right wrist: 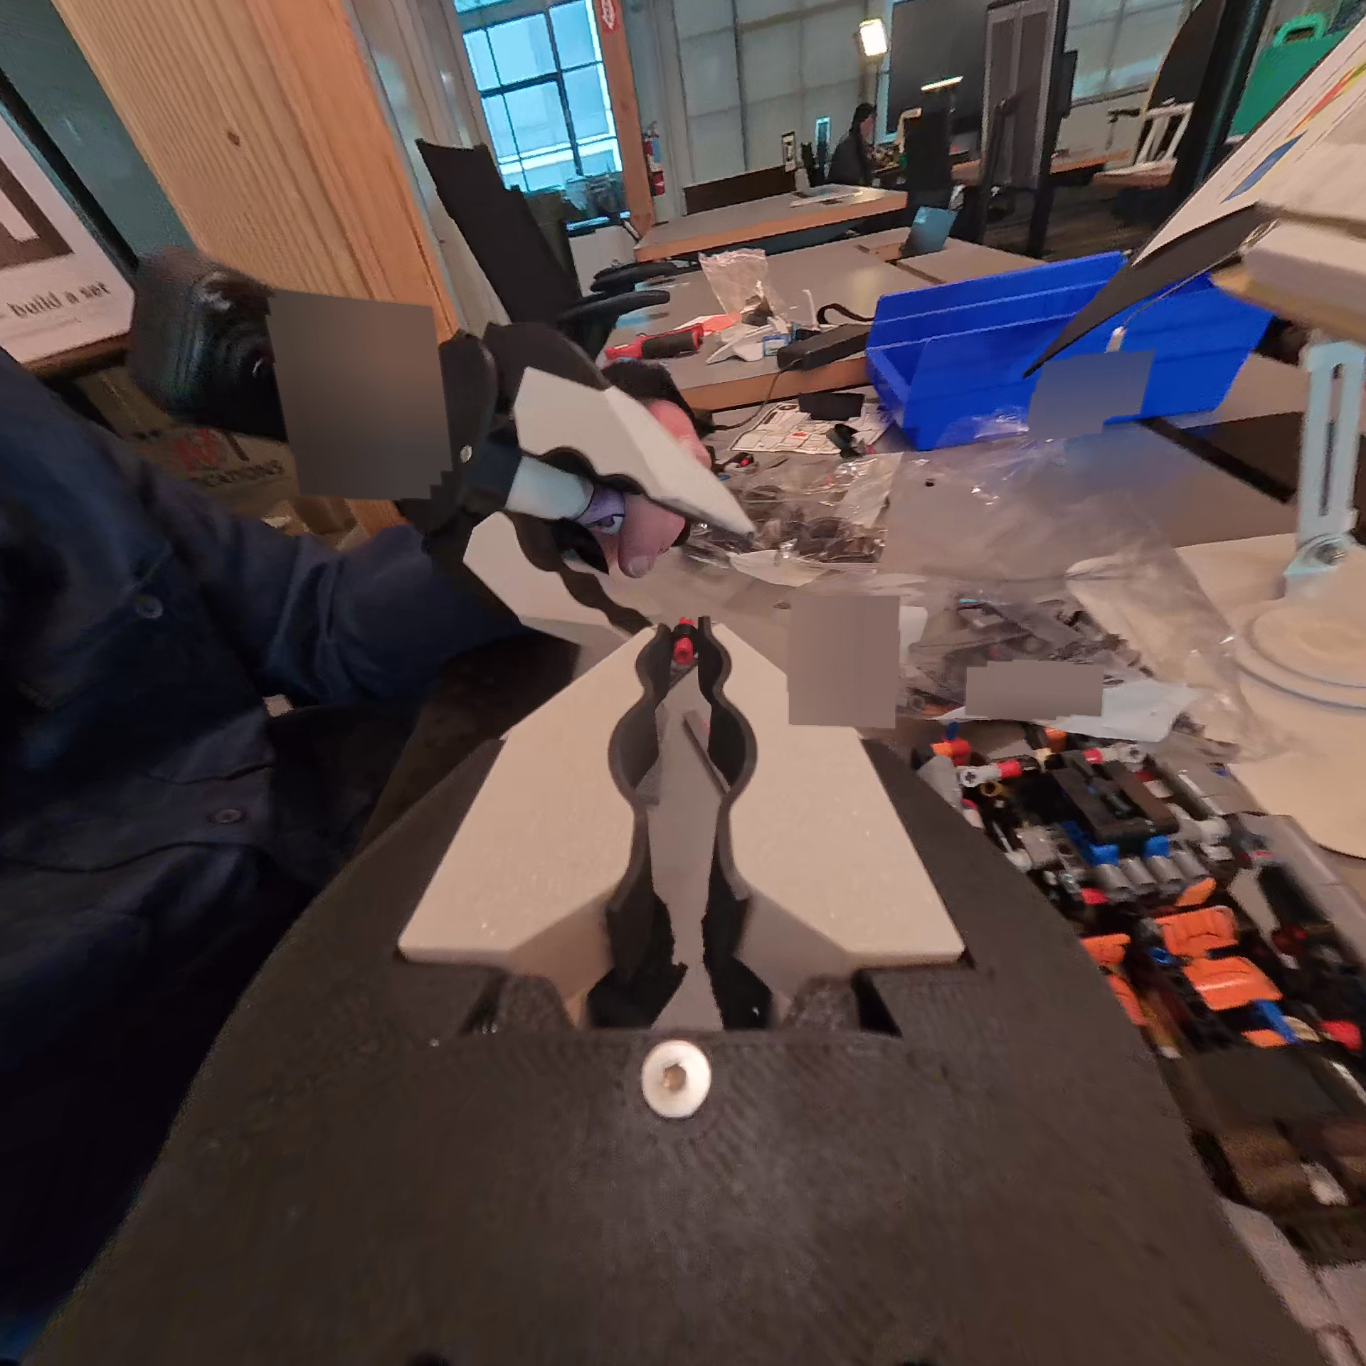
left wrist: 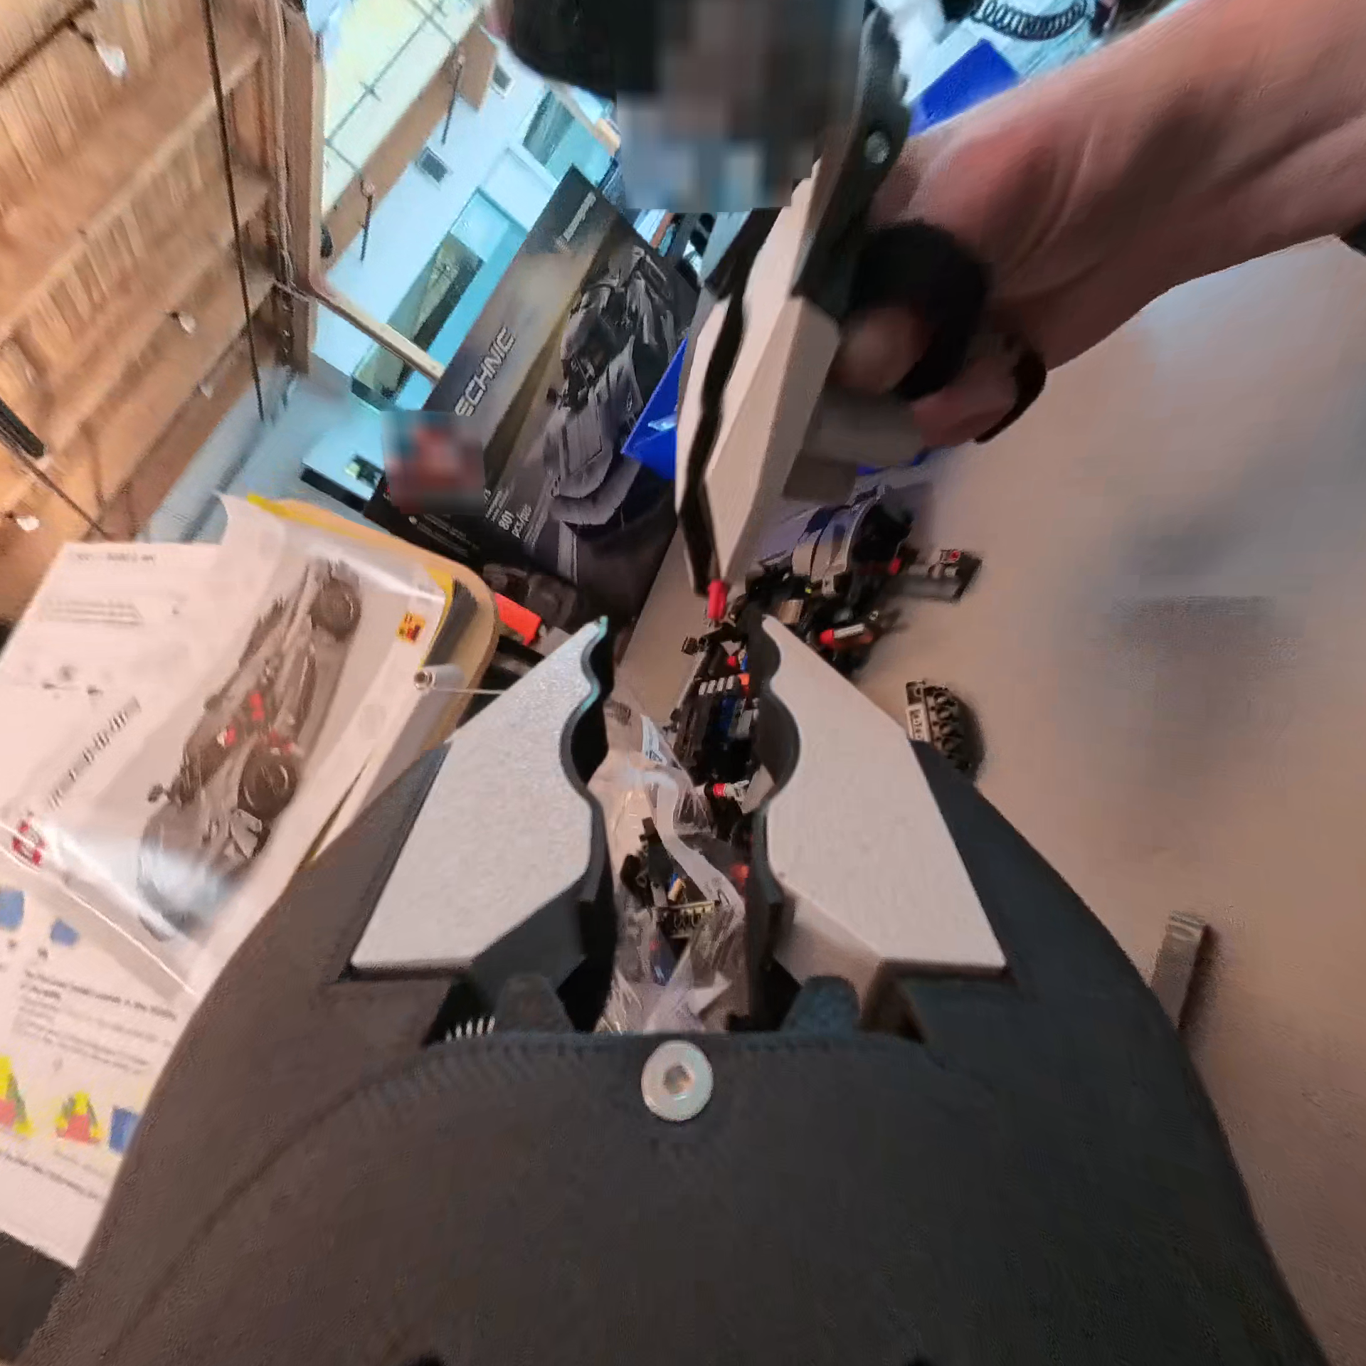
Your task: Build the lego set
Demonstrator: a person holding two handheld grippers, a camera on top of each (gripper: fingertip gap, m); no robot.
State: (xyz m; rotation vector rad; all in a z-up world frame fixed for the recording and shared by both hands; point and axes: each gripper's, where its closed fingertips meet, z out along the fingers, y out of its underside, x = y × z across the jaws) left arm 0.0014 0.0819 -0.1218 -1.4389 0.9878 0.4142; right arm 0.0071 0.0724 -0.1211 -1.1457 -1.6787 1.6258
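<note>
Left claw: in the left wrist view the left gripper (left wrist: 684,650) has its grey fingers parted, nothing between them, tips hanging above the table.
Beyond the left claw: the right gripper (left wrist: 713,584), held by a bare hand (left wrist: 1035,244), points downward and pinches a small red pin (left wrist: 715,597) at its tips.
Lego model: the partly built dark model (left wrist: 739,709) lies on the pale table (left wrist: 1146,665) just under both sets of tips; a black tyre (left wrist: 946,721) sits beside it.
Parts bags: clear bags of pieces (left wrist: 665,887) lie below the open fingers.
Left side: an instruction booklet (left wrist: 207,739) stands propped up, with the dark set box (left wrist: 562,414) behind it.
Right claw: in the right wrist view the right gripper (right wrist: 684,641) is nearly closed, its tips clamped on the red pin (right wrist: 682,647).
Other claw: the left gripper (right wrist: 687,551) sits just above, fingers spread, held by a person in a dark blue sleeve (right wrist: 296,591).
Lego model again: the build (right wrist: 1109,850), black with orange seats, lies at right on the table.
Background: clear bags (right wrist: 1035,591) and a blue bin (right wrist: 1035,347) sit beyond.
</note>
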